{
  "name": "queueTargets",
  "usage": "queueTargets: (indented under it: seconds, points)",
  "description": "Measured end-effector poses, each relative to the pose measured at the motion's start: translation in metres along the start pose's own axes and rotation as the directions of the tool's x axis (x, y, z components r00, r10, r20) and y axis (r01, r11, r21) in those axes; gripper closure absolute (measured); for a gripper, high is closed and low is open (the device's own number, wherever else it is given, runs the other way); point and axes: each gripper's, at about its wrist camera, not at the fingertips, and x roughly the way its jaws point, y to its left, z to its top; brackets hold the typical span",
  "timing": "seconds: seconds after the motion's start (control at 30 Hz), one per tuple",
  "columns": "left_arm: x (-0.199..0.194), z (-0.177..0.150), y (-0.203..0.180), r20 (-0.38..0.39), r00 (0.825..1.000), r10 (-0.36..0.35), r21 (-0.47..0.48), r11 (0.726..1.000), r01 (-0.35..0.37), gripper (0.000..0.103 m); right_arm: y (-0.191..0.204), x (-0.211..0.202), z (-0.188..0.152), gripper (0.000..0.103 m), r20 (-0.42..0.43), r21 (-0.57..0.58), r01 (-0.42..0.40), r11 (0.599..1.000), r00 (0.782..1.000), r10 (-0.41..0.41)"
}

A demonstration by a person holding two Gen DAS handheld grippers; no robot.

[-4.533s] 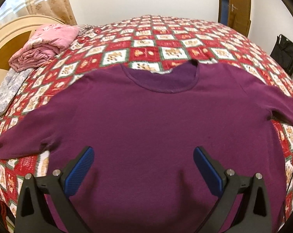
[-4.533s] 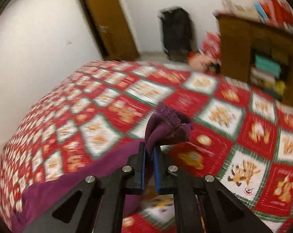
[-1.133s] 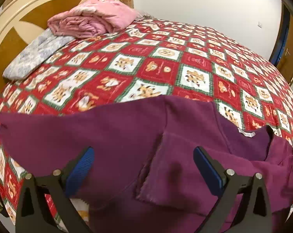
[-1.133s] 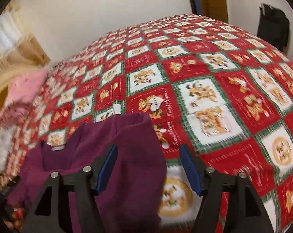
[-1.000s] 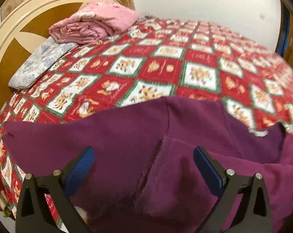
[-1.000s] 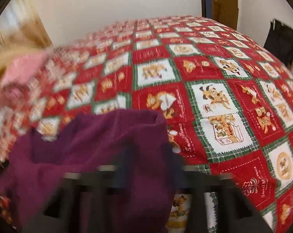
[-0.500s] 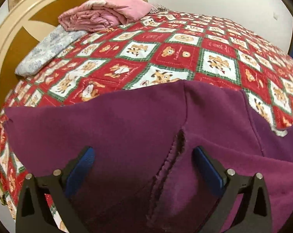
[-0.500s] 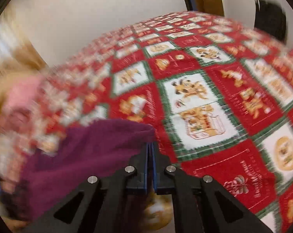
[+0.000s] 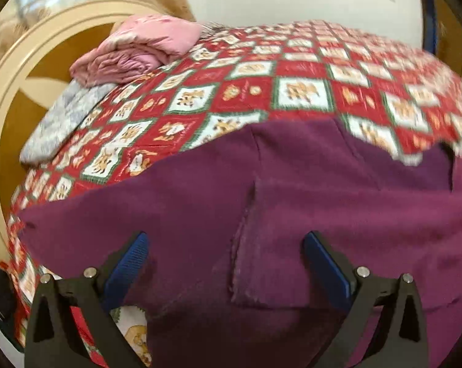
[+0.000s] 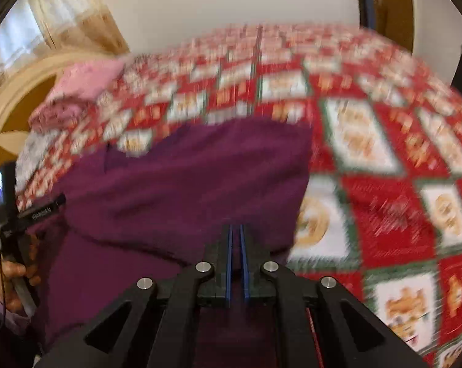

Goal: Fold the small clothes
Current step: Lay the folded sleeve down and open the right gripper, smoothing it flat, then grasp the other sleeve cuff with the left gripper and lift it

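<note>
Purple knit sweater [image 9: 292,202] lies on quilted patchwork bed [image 9: 292,92], one sleeve folded across the body. Left tool [image 9: 225,260] spread wide above it; right tool [image 10: 236,242] pressed together, grip on fabric unclear.

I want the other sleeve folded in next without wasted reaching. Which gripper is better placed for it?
Probably left. The left gripper hangs open over the purple long-sleeved sweater, with the unfolded sleeve spread just to its left. The right gripper is nearly closed at the far, already folded side.
</note>
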Motion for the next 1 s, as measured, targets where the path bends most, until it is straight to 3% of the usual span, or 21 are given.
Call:
queueTargets:
  seconds: [0.07, 0.17, 0.27, 0.4, 0.53, 0.6, 0.63, 0.67, 0.7, 0.8, 0.93, 1.0]
  points:
    - [0.005, -0.001, 0.006, 0.0, 1.0, 0.011, 0.012, 1.0, -0.011, 0.0, -0.004, -0.007, -0.007, 0.099, 0.006, 0.02, -0.014, 1.0, 1.0, 0.014]
    - [0.008, 0.001, 0.027, -0.015, 1.0, -0.009, -0.022, 1.0, 0.009, 0.0, -0.014, -0.012, -0.025, 0.098, -0.063, 0.008, 0.051, 0.999, 0.997, -0.051]
    - [-0.001, 0.003, 0.055, -0.004, 0.999, -0.049, -0.061, 0.997, 0.049, 0.0, -0.014, -0.03, -0.034, 0.098, -0.039, 0.025, 0.059, 0.998, 0.998, -0.058]
    - [-0.021, -0.011, 0.105, 0.049, 0.996, -0.07, -0.113, 0.991, 0.075, 0.0, 0.021, -0.08, -0.029, 0.098, 0.146, 0.012, 0.024, 1.0, 0.989, -0.026]
    - [-0.025, -0.036, 0.177, 0.062, 0.998, -0.03, -0.215, 0.976, 0.043, 0.0, 0.081, -0.098, -0.028, 0.097, 0.212, -0.06, -0.016, 0.998, 0.977, 0.029]
    - [-0.022, -0.048, 0.204, 0.048, 0.999, -0.001, -0.261, 0.965, 0.013, 0.0, 0.114, -0.093, -0.033, 0.086, 0.206, -0.09, -0.071, 0.993, 0.975, 0.088]
    - [-0.019, -0.056, 0.22, 0.034, 0.999, 0.023, -0.286, 0.958, -0.012, 0.0, 0.128, -0.09, -0.036, 0.063, 0.199, -0.097, -0.104, 0.99, 0.972, 0.122]
    - [-0.015, -0.066, 0.236, 0.019, 0.999, 0.048, -0.314, 0.949, -0.039, 0.0, 0.135, -0.088, -0.04, 0.044, 0.198, -0.099, -0.124, 0.987, 0.97, 0.141]
    - [-0.01, -0.076, 0.256, 0.002, 0.998, 0.068, -0.349, 0.935, -0.063, 0.0, 0.149, -0.086, -0.047, 0.039, 0.202, -0.104, -0.149, 0.983, 0.965, 0.167]
    - [0.005, -0.099, 0.302, -0.046, 0.996, 0.077, -0.453, 0.887, -0.09, 0.0, 0.189, -0.078, -0.063, 0.038, 0.183, -0.161, -0.182, 0.97, 0.96, 0.21]
    - [0.02, -0.125, 0.366, -0.044, 0.998, 0.048, -0.646, 0.761, -0.065, 0.001, 0.228, -0.067, -0.078, 0.038, 0.144, -0.236, -0.205, 0.95, 0.959, 0.243]
    - [0.025, -0.127, 0.38, -0.041, 0.997, 0.063, -0.681, 0.728, -0.074, 0.005, 0.239, -0.064, -0.081, 0.038, 0.142, -0.261, -0.2, 0.944, 0.96, 0.243]
